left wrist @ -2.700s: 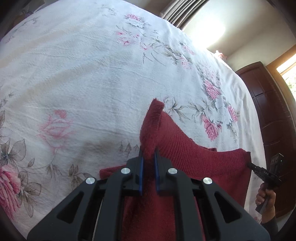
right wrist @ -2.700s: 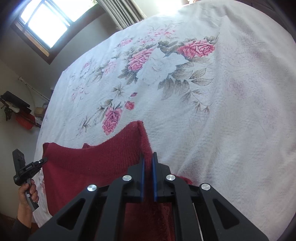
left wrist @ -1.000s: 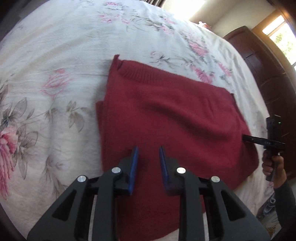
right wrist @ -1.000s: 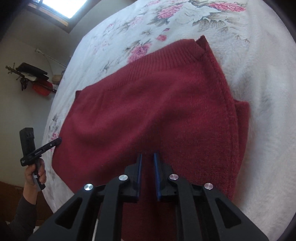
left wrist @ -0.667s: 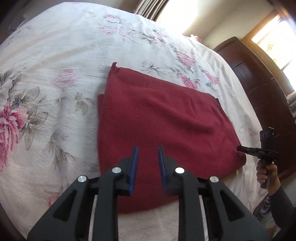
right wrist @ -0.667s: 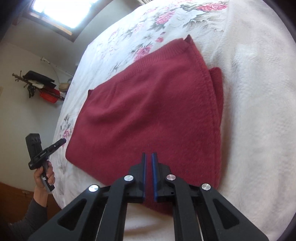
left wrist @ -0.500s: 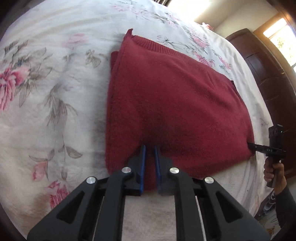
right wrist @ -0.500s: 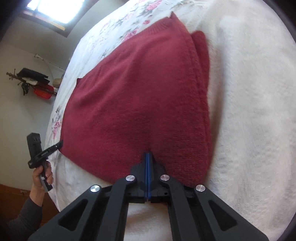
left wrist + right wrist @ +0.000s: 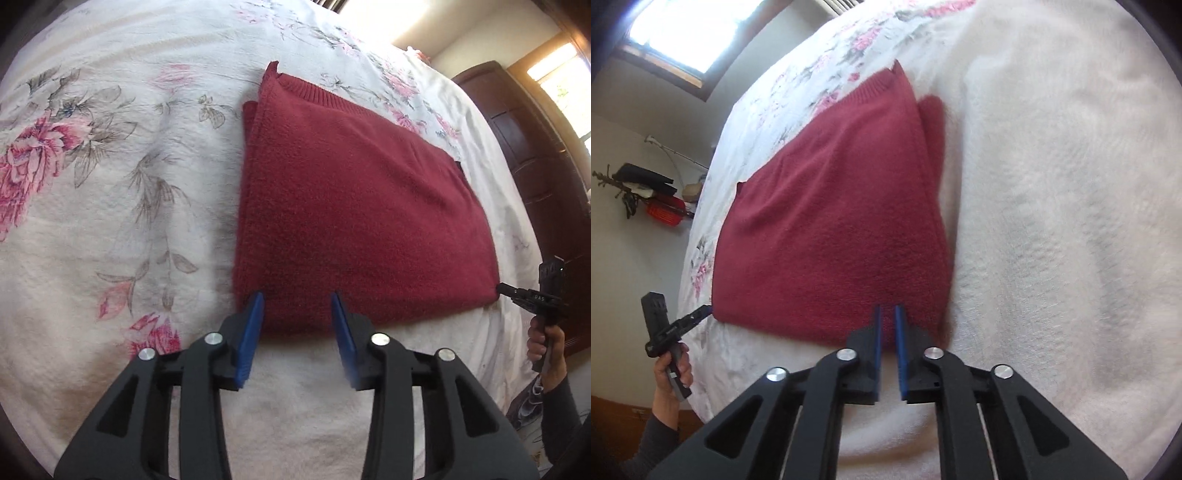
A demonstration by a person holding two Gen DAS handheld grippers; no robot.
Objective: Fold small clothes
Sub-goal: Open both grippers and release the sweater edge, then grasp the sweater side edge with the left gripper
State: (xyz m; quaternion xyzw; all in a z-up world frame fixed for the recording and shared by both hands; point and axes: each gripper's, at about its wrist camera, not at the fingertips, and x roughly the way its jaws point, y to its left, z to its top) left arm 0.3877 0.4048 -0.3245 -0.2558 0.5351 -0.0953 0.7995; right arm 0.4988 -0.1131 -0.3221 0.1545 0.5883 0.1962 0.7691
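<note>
A red sweater (image 9: 351, 206) is lying folded flat on a white flowered bedspread (image 9: 110, 166), the left gripper (image 9: 297, 299) is hovering at its near edge with jaws spread wide and holding nothing, and the right gripper (image 9: 888, 312) is sitting at the same edge, narrowly parted around nothing.

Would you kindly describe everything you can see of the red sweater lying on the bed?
The red sweater is a dark red, fuzzy knit with a ribbed band along its far edge. It lies folded into a flat, roughly rectangular stack on the white floral bedspread, with a lower layer peeking out along one side. The left hand-held gripper is open at its near edge; the right hand-held gripper, slightly open, sits at the same edge without clearly gripping it.
</note>
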